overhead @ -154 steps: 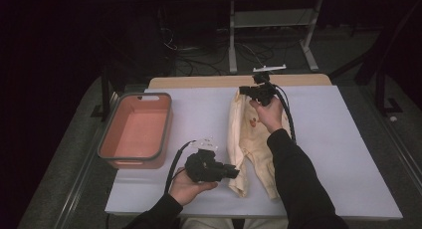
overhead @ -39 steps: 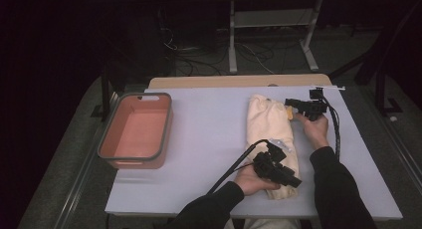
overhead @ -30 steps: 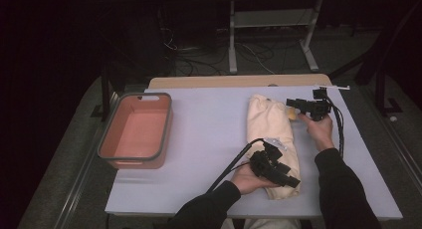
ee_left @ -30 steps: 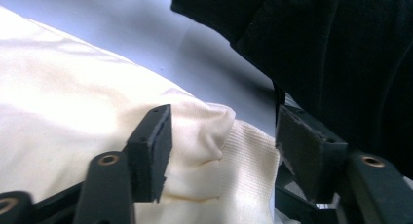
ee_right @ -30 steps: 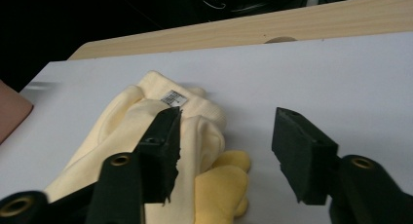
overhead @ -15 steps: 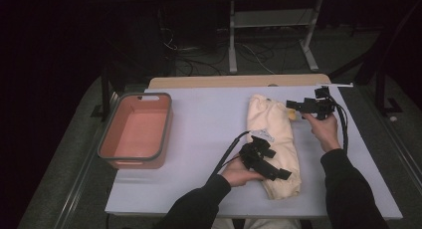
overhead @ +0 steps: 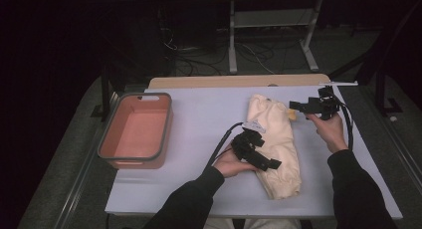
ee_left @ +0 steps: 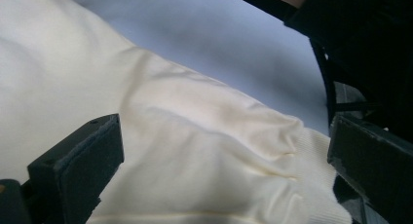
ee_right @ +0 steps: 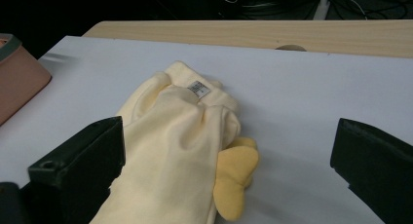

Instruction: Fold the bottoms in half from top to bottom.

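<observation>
Garment: a pale cream folded garment (overhead: pixel 276 144) lies lengthwise on the tabletop (overhead: pixel 199 114), right of centre, one end toward the far edge and the other toward the person.
Far end of garment: in the right gripper view a small grey label (ee_right: pixel 198 88) sits on the bunched top folds, and a deeper yellow flap (ee_right: pixel 234 177) sticks out from under the cream cloth onto the tabletop.
Near end of garment: in the left gripper view the cloth shows soft creases and a ribbed hem (ee_left: pixel 316 185) at its edge.
Left hand-held gripper: the left hand-held gripper (overhead: pixel 259 157) lies over the left side of the garment, its jaws pointing toward the near right. The jaws have just been opening and stand wide apart, with cloth between them, but the pads do not press on it.
Right hand-held gripper: the right hand-held gripper (overhead: pixel 298 107) is just beside the far right corner of the garment, jaws pointing left at it. Its jaws have just been opening too and now gape wide, holding nothing.
Bin: a salmon-coloured bin (overhead: pixel 137 134) with a grey rim stands on the left side of the tabletop, well apart from the garment.
Tabletop edge: a strip of bare wood (overhead: pixel 239 81) runs along the far side.
</observation>
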`<move>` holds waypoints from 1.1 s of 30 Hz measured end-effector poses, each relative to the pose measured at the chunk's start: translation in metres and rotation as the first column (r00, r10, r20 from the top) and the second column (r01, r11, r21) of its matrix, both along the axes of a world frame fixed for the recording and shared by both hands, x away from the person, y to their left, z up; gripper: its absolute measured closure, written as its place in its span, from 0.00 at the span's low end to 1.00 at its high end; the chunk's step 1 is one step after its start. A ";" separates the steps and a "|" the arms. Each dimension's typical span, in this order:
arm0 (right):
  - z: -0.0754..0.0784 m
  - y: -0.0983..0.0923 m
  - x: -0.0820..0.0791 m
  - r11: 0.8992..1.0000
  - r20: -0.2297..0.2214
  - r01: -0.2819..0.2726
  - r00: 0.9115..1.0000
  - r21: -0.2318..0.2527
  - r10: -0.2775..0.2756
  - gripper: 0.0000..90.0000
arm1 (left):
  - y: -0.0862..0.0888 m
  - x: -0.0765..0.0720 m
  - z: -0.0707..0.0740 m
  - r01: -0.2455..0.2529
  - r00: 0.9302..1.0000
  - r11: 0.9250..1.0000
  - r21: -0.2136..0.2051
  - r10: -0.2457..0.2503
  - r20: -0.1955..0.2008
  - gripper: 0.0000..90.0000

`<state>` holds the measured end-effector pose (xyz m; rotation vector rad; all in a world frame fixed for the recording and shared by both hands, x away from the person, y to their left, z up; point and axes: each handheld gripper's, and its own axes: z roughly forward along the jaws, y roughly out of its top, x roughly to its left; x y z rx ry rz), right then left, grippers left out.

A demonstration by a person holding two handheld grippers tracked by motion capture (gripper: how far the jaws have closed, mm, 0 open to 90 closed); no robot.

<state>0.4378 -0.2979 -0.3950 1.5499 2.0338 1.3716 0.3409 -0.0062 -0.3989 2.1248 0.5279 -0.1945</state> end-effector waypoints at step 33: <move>-0.001 0.004 -0.004 0.998 -0.033 -0.047 0.998 -0.050 0.045 0.00 | 0.016 0.036 0.021 -0.052 0.997 0.997 0.053 0.049 0.066 0.00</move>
